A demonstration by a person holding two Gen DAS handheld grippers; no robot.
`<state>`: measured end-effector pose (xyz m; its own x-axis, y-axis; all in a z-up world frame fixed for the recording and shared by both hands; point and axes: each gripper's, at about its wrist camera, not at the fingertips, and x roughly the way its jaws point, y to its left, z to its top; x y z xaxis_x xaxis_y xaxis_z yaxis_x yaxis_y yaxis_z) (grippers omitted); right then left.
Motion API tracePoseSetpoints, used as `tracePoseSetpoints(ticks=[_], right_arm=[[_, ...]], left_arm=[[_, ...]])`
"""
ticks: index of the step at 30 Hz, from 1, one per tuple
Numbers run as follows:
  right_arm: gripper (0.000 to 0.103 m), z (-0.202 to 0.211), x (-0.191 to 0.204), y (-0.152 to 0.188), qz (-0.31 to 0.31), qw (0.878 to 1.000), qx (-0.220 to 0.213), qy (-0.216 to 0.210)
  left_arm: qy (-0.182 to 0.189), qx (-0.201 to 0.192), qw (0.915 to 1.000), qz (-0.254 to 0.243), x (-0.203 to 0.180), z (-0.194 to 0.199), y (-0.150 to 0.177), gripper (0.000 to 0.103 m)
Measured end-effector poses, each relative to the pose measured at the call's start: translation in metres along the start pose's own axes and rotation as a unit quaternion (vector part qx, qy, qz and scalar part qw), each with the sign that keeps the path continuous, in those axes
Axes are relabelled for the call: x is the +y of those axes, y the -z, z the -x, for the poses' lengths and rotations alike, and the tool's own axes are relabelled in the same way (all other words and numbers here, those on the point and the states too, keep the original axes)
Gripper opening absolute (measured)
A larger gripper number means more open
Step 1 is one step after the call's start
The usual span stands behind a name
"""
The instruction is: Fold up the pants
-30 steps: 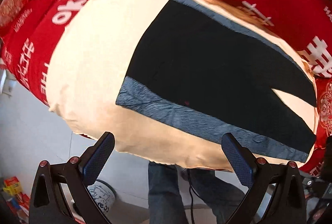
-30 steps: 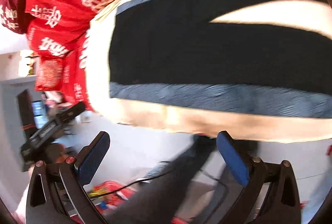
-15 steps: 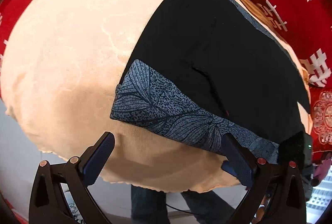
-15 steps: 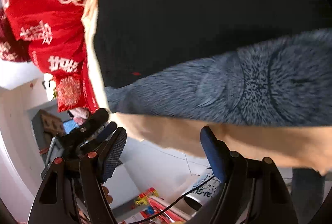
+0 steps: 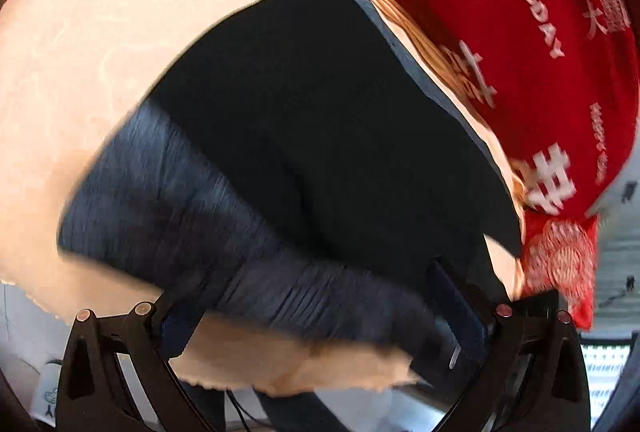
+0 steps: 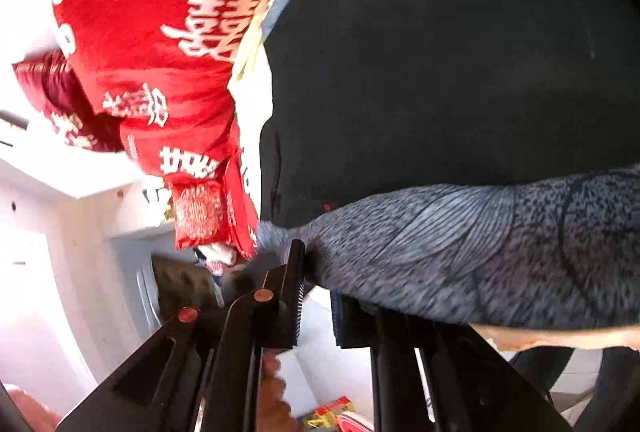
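We see the left gripper [image 5: 320,308] tilted steeply down with its jaws spread wide, astride the blurred grey patterned waistband [image 5: 180,200] of the black pants [image 5: 320,112], which lie on the cream sheet [image 5: 100,32]. The right gripper [image 6: 316,296] has just been closing; it pinches the waistband's corner, though blur hides the contact.

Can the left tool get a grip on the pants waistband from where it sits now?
Probably yes. The left tool is wide open, with the patterned waistband of the pants lying between its fingers and nothing covering it. The right tool already pinches the waistband's other corner, clear of it.
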<state>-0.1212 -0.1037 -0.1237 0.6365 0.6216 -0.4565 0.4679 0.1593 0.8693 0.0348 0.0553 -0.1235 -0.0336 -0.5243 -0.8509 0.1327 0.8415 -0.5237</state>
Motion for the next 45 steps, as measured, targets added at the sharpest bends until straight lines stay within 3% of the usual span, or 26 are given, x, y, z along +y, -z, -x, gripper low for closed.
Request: tracePoseSetpoints(ticks=[1,4,5,7,9,12,15,21,24,28,32,33,34,36,42,45], right_arm=[[0.013,-0.002,-0.001,0.002,0.011,1.000,0.013,0.017],[0.017,0.005,-0.017,0.009,0.014,0.998,0.034,0.056],[0.017,0.013,-0.023,0.010,0.008,0.998,0.029,0.062],[0.038,0.046,-0.046,0.011,-0.012,0.997,-0.009,0.077],[0.052,0.083,-0.068,0.013,-0.039,0.994,-0.055,0.085],[0.054,0.119,-0.096,0.016,-0.080,0.989,-0.096,0.079],[0.054,0.146,-0.117,0.024,-0.117,0.983,-0.130,0.046],[0.054,0.158,-0.142,0.034,-0.145,0.979,-0.143,0.029],[0.055,0.151,-0.140,0.026,-0.145,0.977,-0.155,-0.004],[0.053,0.145,-0.124,0.016,-0.132,0.973,-0.181,-0.052],[0.051,0.145,-0.132,0.014,-0.153,0.972,-0.176,-0.037],[0.042,0.146,-0.133,0.012,-0.164,0.971,-0.173,-0.028],[0.024,0.147,-0.131,0.011,-0.169,0.970,-0.172,-0.010],[0.005,0.150,-0.120,0.007,-0.159,0.973,-0.166,0.027],[0.005,0.183,-0.052,-0.022,-0.067,0.985,-0.147,0.061],[0.005,0.202,-0.005,-0.065,-0.008,0.990,-0.125,0.061]], left_arm=[[-0.021,0.006,0.9998,0.005,0.002,-0.008,-0.003,0.084],[-0.050,0.024,0.9984,0.007,0.014,-0.020,-0.002,0.065],[-0.049,0.021,0.9986,-0.003,0.013,-0.019,0.000,0.065],[-0.056,0.027,0.9976,-0.029,0.007,-0.018,0.001,0.064],[-0.064,0.035,0.9963,-0.045,0.003,-0.021,0.001,0.064],[-0.068,0.041,0.9955,-0.052,-0.001,-0.026,-0.002,0.064],[-0.070,0.045,0.9952,-0.053,0.003,-0.025,-0.003,0.064],[-0.072,0.059,0.9932,-0.070,0.002,-0.025,-0.004,0.064],[-0.064,0.060,0.9944,-0.060,0.004,-0.026,-0.007,0.064],[-0.057,0.062,0.9951,-0.053,0.006,-0.026,-0.008,0.064],[-0.065,0.060,0.9939,-0.065,0.005,-0.027,-0.007,0.060],[-0.078,0.056,0.9928,-0.072,0.004,-0.026,-0.006,0.044],[-0.081,0.055,0.9924,-0.074,0.006,-0.025,-0.007,0.032],[-0.065,0.056,0.9948,-0.054,0.012,-0.020,-0.009,0.029],[-0.047,0.015,0.9978,-0.044,-0.022,0.018,-0.024,0.027],[-0.031,-0.031,0.9978,-0.051,-0.059,0.039,-0.046,0.027]])
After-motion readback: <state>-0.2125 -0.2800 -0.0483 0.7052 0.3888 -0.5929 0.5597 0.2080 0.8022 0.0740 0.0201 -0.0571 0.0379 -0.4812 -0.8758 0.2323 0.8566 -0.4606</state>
